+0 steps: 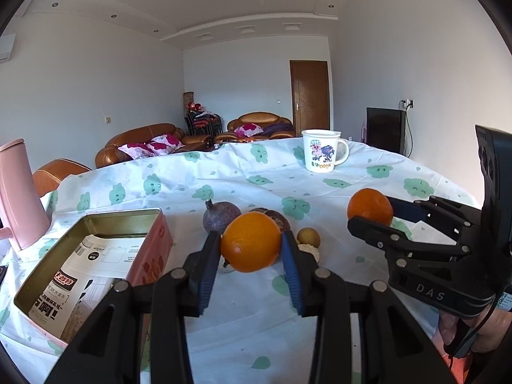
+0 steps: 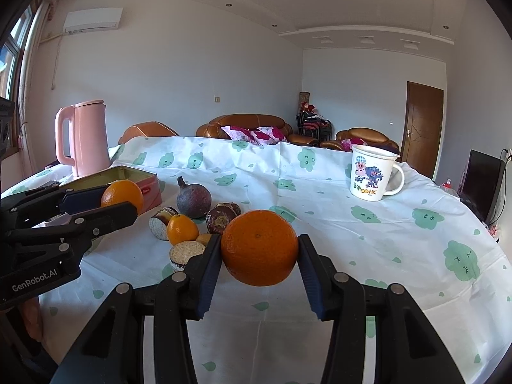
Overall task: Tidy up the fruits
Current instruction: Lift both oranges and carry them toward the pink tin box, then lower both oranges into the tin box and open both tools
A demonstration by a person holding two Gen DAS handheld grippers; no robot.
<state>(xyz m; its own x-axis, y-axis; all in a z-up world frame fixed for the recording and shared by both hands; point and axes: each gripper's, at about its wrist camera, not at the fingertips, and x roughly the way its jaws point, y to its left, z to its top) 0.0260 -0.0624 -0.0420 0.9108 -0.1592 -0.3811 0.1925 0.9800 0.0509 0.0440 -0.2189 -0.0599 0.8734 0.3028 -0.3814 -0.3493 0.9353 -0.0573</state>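
My left gripper (image 1: pixel 251 244) is shut on an orange (image 1: pixel 250 242) and holds it above the tablecloth, right of the open pink tin (image 1: pixel 150 246). In the right wrist view this gripper (image 2: pixel 120 200) and its orange (image 2: pixel 122 196) hang beside the tin (image 2: pixel 145 180). My right gripper (image 2: pixel 260 251) is shut on a second orange (image 2: pixel 260 247), lifted over the cloth; it shows in the left wrist view (image 1: pixel 368 216) with that orange (image 1: pixel 370 207). A purple fruit (image 2: pixel 194 200), a dark brown fruit (image 2: pixel 220 217), a small orange (image 2: pixel 182 228) and cut round pieces (image 2: pixel 186 253) lie between the grippers.
A pink kettle (image 2: pixel 84 137) stands behind the tin at the far left. A white cartoon mug (image 2: pixel 371 172) stands at the far right of the round table with its cloud-print cloth (image 2: pixel 384 240). Printed paper (image 1: pixel 96 262) lies inside the tin. Sofas stand beyond the table.
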